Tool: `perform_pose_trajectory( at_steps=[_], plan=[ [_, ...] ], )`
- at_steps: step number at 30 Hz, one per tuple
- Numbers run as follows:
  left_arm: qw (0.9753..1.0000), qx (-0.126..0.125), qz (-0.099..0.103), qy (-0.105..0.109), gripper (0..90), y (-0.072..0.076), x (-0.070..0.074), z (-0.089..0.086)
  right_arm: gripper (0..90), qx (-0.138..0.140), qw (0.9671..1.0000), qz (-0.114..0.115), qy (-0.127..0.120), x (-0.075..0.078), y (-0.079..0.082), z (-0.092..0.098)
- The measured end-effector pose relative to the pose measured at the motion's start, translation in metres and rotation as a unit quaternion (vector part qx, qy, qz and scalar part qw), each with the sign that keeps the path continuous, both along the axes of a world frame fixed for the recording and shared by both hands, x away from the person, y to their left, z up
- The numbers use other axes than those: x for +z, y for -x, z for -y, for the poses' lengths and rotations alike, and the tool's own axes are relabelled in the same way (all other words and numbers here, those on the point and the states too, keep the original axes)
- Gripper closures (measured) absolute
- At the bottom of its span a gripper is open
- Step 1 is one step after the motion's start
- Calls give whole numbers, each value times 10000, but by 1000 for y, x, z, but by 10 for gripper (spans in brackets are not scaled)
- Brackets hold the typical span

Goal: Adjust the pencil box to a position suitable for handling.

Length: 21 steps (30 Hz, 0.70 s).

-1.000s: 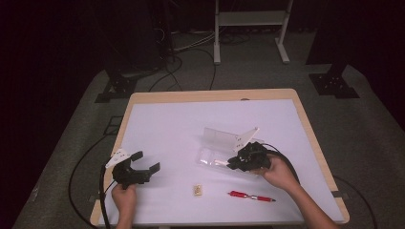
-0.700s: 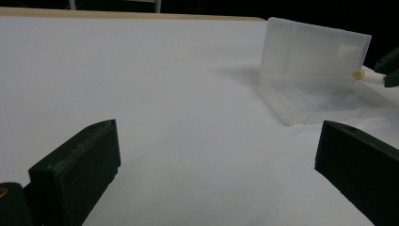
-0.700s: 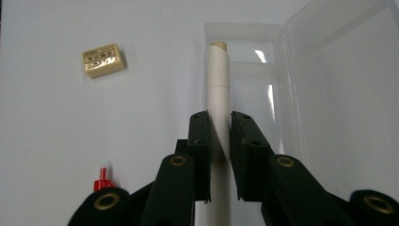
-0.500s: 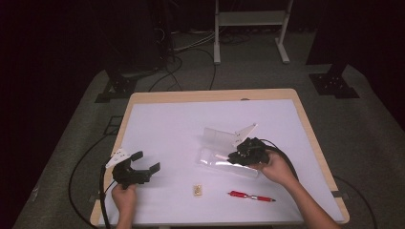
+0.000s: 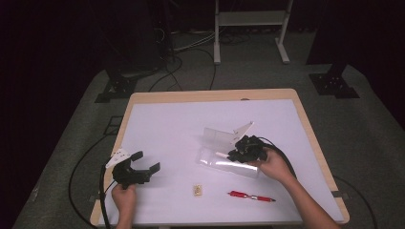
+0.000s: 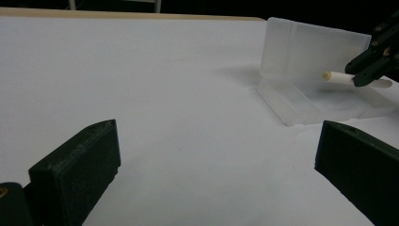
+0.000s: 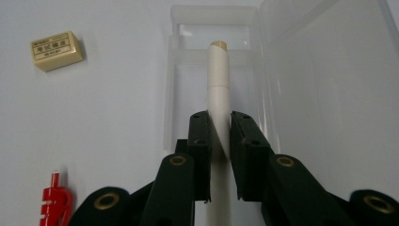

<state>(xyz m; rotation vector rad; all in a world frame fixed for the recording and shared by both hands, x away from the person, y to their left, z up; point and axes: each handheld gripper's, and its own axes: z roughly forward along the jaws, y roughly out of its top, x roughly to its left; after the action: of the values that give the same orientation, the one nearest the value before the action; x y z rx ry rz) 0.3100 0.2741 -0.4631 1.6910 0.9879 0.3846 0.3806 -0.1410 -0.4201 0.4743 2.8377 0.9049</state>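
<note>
Now mid-placement over a white table [image 5: 172, 129]: above the open clear case [image 7: 214, 56], right gripper [image 7: 220, 136] clamped on a white pen [image 7: 218, 80], to be lowered and released next; left gripper [image 6: 211, 165] spread wide, idle; red pen [image 5: 250, 196], eraser [image 5: 197, 190] waiting nearby.

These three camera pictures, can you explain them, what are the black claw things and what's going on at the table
A person sits at a white table, holding a hand-operated two-jaw gripper in each hand. One picture looks down from above; the other two come from cameras riding on the grippers. The right gripper clamps a white pen-like stick over an open clear plastic case. The left gripper is open and holds nothing. Also on the table: a small eraser and a red pen.
</note>
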Motion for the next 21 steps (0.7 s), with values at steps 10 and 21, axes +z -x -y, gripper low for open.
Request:
perform_pose_trajectory(
  at_steps=[10, 21],
  plan=[
    [10000, -2, 2, 10, 0, 0, 0, 0, 780, -46, 10000, -27, 51, -10, -9, -2],
    [10000, -1, -2, 9, 0, 0, 0, 0, 780, -90, 9998, -126, 140, -20, -15, -3]
  ],
)
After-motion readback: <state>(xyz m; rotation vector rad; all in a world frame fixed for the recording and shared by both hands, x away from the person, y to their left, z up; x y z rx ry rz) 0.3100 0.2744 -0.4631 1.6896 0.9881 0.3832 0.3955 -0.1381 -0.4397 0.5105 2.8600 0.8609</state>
